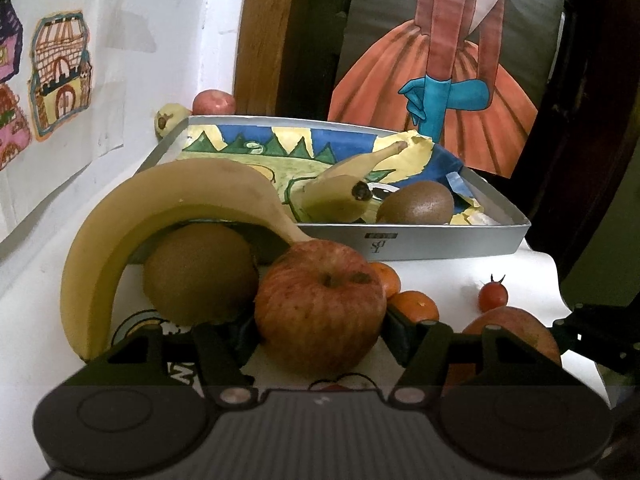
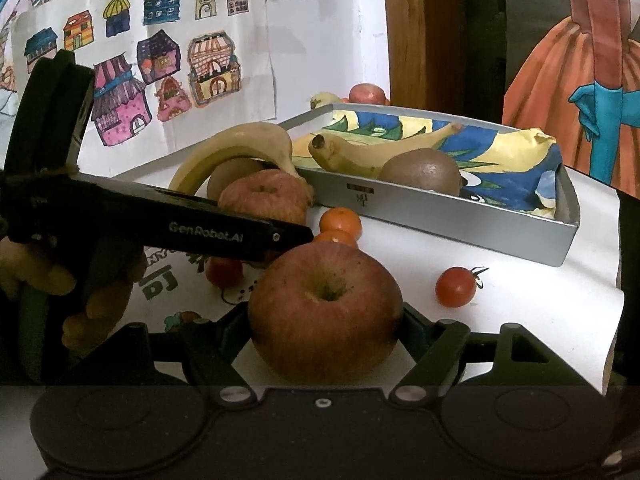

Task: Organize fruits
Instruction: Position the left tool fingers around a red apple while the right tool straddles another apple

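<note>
Red-skinned and speckled, one apple (image 1: 320, 306) sits stem-up between the fingers of the left gripper (image 1: 320, 334), which stand spread wide on either side of it; whether the pads actually press its flanks cannot be told. The right gripper (image 2: 326, 334) brackets a second apple (image 2: 325, 312) in the same way, fingers wide apart and close to its sides, contact again unclear. Both apples rest on the white bench (image 2: 540, 308), so each tool seems lined up for a pickup, not a carry. The silver tray (image 2: 460, 216) lies beyond, lined with a painted sheet, and already holds a banana (image 2: 372, 150) and a kiwi (image 2: 424, 172), which suggests it is the collecting place for the fruit. Still outside it are a curved banana (image 1: 160, 208) arching over a second kiwi (image 1: 200, 272), two small oranges (image 2: 340, 220) just beside the tray's front wall, and a cherry tomato (image 2: 456, 286) lying alone. Working one apple per hand looks sensible, since the two lie near each other and nearest the person. The left tool's black arm crosses the right camera's view, so the grippers are close and could collide when lifting.
</note>
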Motion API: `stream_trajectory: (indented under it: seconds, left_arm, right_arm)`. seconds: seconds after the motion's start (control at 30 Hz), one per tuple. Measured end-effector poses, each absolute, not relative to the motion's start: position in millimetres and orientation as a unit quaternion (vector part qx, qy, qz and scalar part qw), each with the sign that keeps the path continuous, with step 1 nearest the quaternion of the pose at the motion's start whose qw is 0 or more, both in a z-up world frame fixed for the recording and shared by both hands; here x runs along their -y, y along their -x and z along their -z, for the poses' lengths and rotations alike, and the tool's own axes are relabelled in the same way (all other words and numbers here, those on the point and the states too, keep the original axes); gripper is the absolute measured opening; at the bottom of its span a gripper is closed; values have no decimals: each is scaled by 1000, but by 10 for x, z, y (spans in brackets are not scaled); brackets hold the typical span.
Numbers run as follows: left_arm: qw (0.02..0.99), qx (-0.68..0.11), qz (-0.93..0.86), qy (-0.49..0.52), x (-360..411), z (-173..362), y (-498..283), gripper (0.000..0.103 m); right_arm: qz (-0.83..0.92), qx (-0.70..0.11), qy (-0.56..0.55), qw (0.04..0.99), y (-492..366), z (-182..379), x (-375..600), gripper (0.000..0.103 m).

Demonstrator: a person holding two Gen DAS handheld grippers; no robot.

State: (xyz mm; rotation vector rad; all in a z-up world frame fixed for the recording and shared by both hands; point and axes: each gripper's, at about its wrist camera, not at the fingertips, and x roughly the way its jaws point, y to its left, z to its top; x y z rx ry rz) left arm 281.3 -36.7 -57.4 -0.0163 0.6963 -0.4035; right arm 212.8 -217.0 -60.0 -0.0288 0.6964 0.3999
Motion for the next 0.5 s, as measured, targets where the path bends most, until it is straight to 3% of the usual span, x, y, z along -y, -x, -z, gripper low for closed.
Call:
stream_trajectory:
  seconds: [0.5]
  left_arm:
    - [915, -349, 201, 16, 349, 544, -2707, 66]
  right_arm:
    - [-195, -326, 23, 925, -2063, 582, 2162, 76]
